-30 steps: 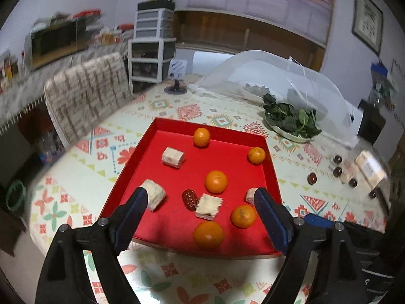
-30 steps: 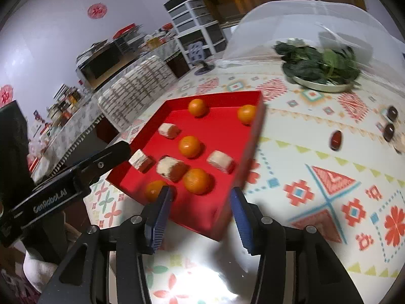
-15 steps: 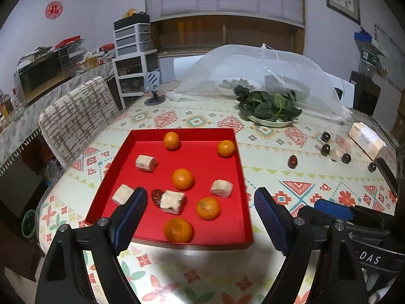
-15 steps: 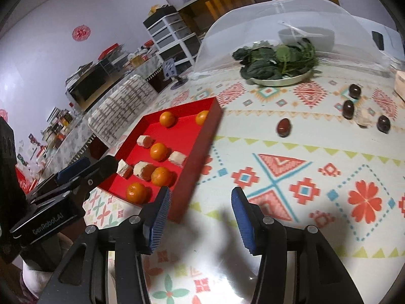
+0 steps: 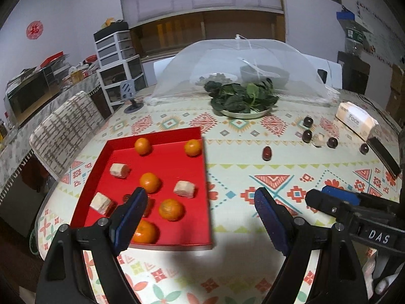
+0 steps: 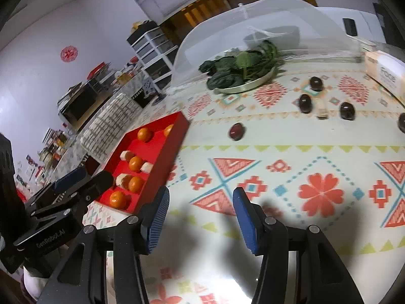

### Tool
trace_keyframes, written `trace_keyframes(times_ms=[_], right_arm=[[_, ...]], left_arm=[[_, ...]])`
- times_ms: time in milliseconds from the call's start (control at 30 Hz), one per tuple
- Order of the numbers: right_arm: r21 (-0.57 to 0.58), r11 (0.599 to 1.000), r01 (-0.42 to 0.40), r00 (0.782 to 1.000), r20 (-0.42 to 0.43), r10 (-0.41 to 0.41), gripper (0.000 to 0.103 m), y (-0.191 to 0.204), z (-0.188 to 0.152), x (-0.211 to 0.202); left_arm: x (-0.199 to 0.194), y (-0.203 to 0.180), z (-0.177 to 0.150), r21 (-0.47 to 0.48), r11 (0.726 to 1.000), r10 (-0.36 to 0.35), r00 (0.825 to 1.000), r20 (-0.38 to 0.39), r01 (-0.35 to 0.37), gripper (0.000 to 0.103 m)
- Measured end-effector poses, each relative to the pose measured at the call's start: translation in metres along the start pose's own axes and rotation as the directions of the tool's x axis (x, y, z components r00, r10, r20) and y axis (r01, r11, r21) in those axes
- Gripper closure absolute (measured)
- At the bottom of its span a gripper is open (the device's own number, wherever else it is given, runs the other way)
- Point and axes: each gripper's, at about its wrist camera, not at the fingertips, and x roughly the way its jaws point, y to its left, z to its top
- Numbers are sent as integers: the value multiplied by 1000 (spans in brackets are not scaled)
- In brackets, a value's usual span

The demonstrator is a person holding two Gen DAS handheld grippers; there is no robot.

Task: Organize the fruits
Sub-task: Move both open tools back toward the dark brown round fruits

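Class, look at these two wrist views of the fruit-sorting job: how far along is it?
Done: five oranges, such as this orange, lie in the red tray among pale cake pieces. In hand: nothing; the left gripper and right gripper are open and empty, the right's jaws just widening. Left: the red date and dark round fruits sit loose on the tablecloth.

Left of my left gripper [image 5: 198,209], five oranges [image 5: 149,182] sit loose in the red tray [image 5: 206,202]; ahead, dark dates [image 5: 267,152] lie scattered.
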Motion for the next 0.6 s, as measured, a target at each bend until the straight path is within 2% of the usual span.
trace_keyframes(times_ms=[600], right_arm=[[96,995,37,999,34,-41,46,-60,-1,-30]], left_arm=[[12,-51,5,74,996,-42,999,-35,44,17]])
